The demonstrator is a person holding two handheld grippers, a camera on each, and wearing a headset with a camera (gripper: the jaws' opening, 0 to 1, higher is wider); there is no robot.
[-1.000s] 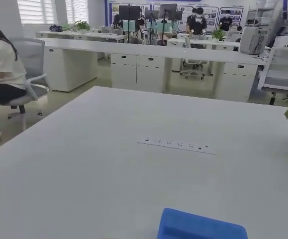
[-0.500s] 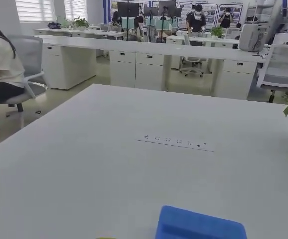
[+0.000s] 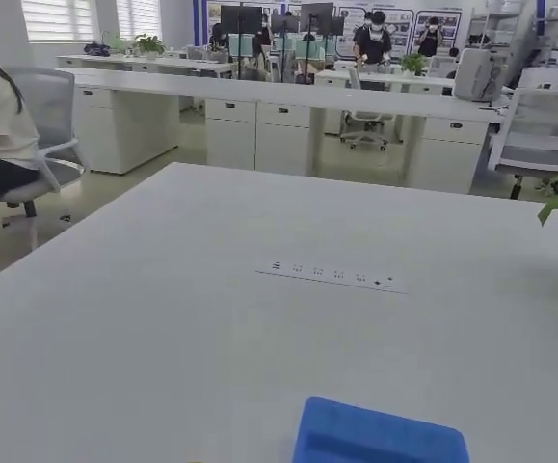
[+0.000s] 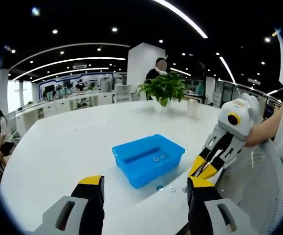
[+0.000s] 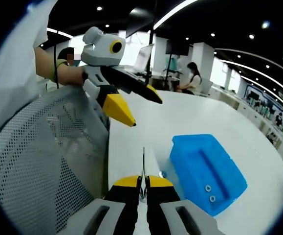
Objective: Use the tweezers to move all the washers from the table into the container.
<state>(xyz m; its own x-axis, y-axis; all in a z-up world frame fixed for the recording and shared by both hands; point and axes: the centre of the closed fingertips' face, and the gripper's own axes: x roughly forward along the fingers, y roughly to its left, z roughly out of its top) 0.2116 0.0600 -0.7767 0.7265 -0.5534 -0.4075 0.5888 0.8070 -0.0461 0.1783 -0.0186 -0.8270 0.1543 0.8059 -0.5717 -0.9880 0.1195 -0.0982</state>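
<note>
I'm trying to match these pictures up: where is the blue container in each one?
Head view: blue container, bottom edge, right of centre, cut off.
Left gripper view: container in the centre.
Right gripper view: container at lower right.
Shared landmark: the white table it stands on.

Container cut off by head view's near edge; tweezers tip too thin to read; washers on tabletop too small to count reliably.
</note>
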